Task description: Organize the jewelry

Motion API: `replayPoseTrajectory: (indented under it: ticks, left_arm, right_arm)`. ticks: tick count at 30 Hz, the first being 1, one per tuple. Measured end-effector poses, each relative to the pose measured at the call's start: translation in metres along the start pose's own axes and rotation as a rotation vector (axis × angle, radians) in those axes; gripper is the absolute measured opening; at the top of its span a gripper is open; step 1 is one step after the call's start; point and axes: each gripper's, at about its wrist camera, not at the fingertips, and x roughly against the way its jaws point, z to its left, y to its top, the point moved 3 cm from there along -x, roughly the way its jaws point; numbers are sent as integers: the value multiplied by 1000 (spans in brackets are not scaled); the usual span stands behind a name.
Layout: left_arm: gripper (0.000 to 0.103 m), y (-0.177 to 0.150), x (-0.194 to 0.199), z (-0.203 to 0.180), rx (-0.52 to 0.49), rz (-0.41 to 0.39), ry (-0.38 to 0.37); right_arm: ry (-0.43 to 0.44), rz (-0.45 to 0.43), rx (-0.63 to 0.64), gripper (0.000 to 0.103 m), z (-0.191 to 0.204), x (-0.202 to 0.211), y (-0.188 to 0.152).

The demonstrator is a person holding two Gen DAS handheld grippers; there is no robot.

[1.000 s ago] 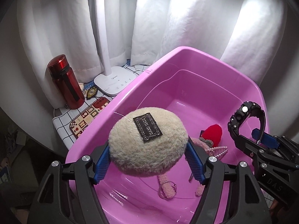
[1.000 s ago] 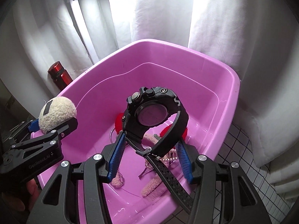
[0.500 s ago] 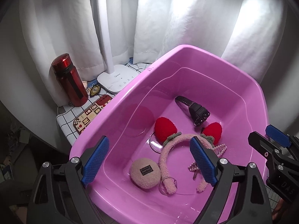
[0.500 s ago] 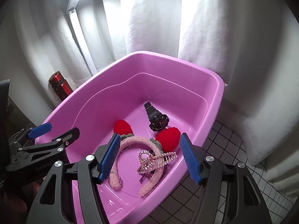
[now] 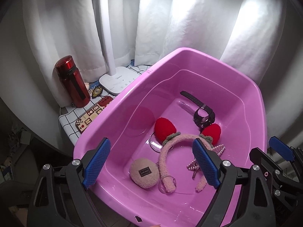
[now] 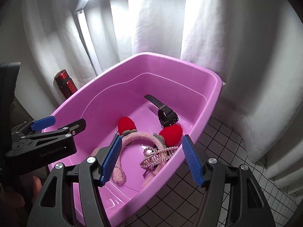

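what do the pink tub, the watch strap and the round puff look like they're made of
Pink tub: likely plastic, glossy, with sharp light reflections on its floor.
Watch strap: probably matte black rubber or resin, with punched holes.
Round puff: fuzzy beige plush, with a dark label patch.

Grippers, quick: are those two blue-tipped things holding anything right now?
Left gripper: open, holding nothing; it just opened.
Right gripper: open, holding nothing; it just opened too.

**Desk under a checked cloth**

The desk (image 5: 70, 130) wears a white cloth ruled in black squares. Directly on it stand a pink plastic tub (image 5: 251, 102), a red bottle (image 5: 73, 82) upright near the curtain, and a white lamp base (image 5: 120, 80) beside it. Small patterned cards (image 5: 89, 119) lie between bottle and tub.
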Motion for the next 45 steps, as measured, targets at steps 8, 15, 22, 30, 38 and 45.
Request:
replayPoseTrajectory:
  ticks: [8, 15, 22, 30, 38, 45]
  left_arm:
    - [87, -1, 7, -2, -18, -12, 19]
    - [87, -5, 10, -3, -37, -11, 33]
    - [87, -8, 14, -3, -45, -16, 48]
    - [87, -11, 18, -6, -56, -14, 45]
    - [87, -12, 18, -8, -60, -13, 43]
    - [87, -13, 20, -10, -63, -11, 45]
  right_arm:
    - [5, -3, -13, 63, 1, 5, -5]
    - [4, -7, -17, 63, 0, 11, -8]
    - [1, -5, -36, 63, -5, 16, -14]
    - [-2, -3, -43, 63, -9, 20, -19]
    - [-4, -8, -46, 63, -11, 22, -19]
    - [-7, -14, -46, 63, -12, 25, -19]
